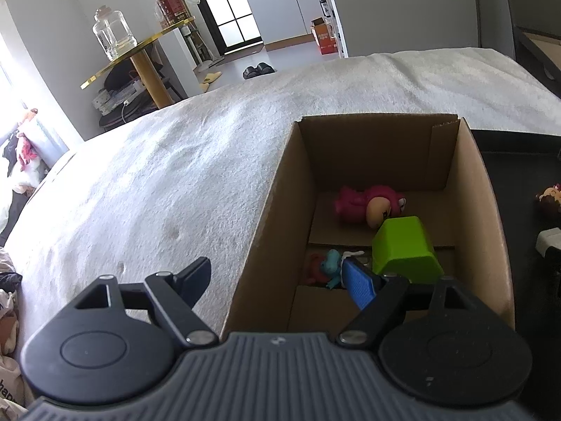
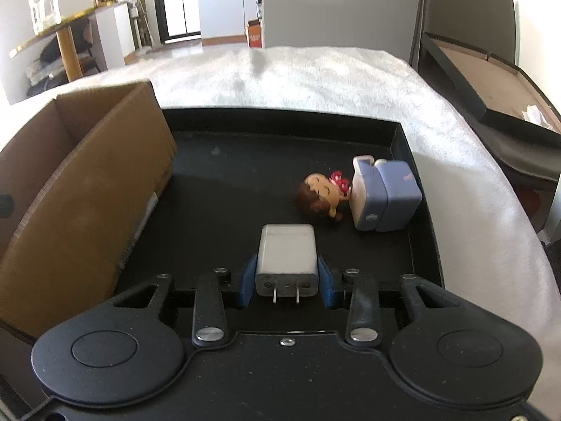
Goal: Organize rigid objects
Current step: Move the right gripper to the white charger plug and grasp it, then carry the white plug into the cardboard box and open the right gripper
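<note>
A cardboard box (image 1: 273, 210) sits on the white blanket and holds a pink figure (image 1: 364, 205), a green block (image 1: 403, 245) and a small blue and red toy (image 1: 328, 266). My left gripper (image 1: 277, 277) is open and empty, its jaws astride the box's left wall. In the right wrist view my right gripper (image 2: 285, 277) is shut on a white charger (image 2: 285, 256), prongs facing the camera, low over the black tray (image 2: 245, 154). A brown-haired doll head (image 2: 320, 198) and a blue-white block (image 2: 384, 198) lie on the tray ahead. The box (image 2: 87, 182) stands to the left.
The white blanket (image 1: 157, 182) covers the bed around box and tray. A gold side table with a glass jar (image 1: 112, 35) stands beyond the bed at left. A dark open case (image 2: 491, 80) lies to the right of the bed.
</note>
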A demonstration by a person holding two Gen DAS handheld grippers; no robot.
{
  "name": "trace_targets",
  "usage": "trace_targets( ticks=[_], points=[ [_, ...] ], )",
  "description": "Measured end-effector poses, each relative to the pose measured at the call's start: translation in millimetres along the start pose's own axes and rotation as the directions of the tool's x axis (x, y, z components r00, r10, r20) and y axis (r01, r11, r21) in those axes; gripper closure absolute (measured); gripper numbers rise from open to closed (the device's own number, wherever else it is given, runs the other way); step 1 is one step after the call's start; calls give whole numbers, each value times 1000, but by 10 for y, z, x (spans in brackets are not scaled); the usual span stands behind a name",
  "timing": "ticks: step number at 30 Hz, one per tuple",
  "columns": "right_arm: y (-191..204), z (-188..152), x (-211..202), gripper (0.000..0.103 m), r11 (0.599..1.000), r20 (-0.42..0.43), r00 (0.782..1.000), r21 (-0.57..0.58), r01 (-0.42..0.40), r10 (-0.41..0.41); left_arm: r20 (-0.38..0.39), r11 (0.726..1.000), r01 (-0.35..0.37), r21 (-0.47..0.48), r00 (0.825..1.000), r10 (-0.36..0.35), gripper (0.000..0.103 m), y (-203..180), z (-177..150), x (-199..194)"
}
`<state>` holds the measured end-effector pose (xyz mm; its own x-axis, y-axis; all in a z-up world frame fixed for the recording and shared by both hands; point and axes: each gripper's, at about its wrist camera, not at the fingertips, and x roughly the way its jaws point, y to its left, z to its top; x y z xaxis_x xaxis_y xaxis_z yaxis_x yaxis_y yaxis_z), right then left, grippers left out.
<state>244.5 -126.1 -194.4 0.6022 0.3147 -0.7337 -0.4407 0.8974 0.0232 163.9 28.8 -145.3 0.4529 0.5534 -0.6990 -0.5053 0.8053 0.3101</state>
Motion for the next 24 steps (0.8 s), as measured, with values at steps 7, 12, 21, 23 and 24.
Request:
trace_targets(
  ticks=[7,12,21,23,24],
  points=[
    [40,119,-153,67,999,59,998,-1,-37,37,8,1000,12,-18,1000,-11,22,70,-13,-22],
    [73,251,-267,67,998,117,991,12,-64,62,16,999,25,-37,1000,-24,22,130,-24,-26],
    [214,444,-409,67,995,192,977,2,-95,93,35,996,47,-72,998,-45,23,249,-71,-45],
    [254,478,-428,67,995,203,974,-3,-104,102,42,995,53,-83,998,-50,23,281,-83,-53],
    [276,492,-440,67,994,208,972,-8,-109,108,42,995,59,-86,998,-56,23,291,-88,-50]
  ],
)
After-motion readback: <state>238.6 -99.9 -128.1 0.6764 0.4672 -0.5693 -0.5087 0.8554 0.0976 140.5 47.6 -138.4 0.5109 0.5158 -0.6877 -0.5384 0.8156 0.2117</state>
